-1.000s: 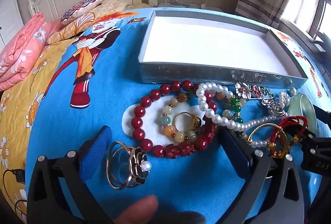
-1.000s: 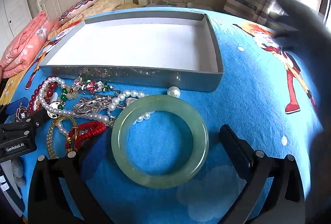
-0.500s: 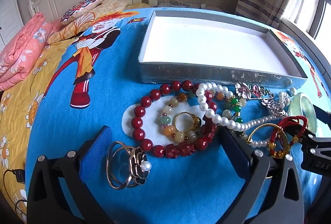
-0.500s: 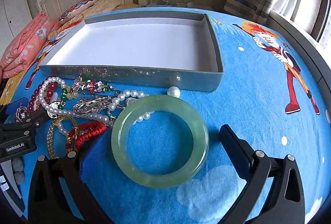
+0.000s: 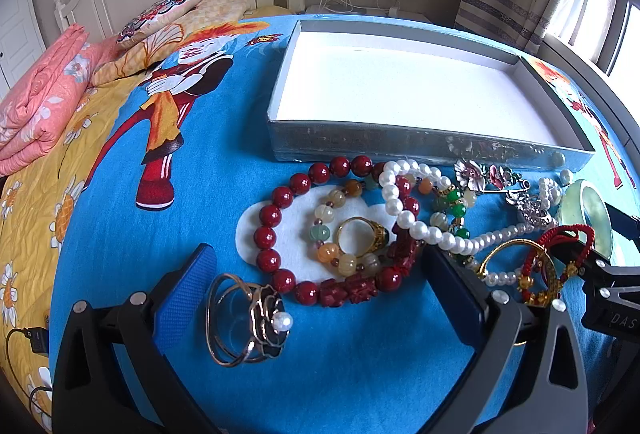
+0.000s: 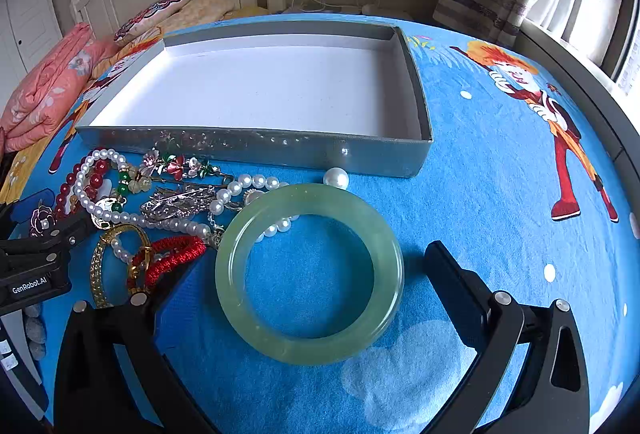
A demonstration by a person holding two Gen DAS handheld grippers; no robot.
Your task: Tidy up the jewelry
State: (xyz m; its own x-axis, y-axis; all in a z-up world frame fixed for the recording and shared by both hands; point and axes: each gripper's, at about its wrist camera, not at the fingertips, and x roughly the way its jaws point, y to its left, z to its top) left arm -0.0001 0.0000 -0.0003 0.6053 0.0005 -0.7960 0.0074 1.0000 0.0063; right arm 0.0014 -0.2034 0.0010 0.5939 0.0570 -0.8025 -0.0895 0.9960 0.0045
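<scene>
A heap of jewelry lies on the blue bedspread in front of a shallow grey box (image 5: 432,147) (image 6: 256,145) with a bare white floor. My left gripper (image 5: 316,274) stands open around a red bead bracelet (image 5: 276,211), a gold ring (image 5: 362,236) and a wire ring with a pearl (image 5: 244,322). A pearl strand (image 5: 424,230) and a red cord bracelet (image 5: 560,254) lie to its right. My right gripper (image 6: 308,274) is open, its fingers either side of a pale green jade bangle (image 6: 310,274) lying flat. Neither gripper holds anything.
Flower brooches (image 6: 176,165), a silver brooch (image 6: 176,201) and a loose pearl (image 6: 335,177) lie near the box's front wall. Folded pink bedding (image 5: 36,101) and pillows (image 5: 168,17) sit at the far left. A window ledge (image 6: 580,81) runs along the right.
A fingertip at the bottom of the left wrist view and a blurred dark shape at the upper right of the right wrist view have gone. Grippers and jewelry have not moved.
</scene>
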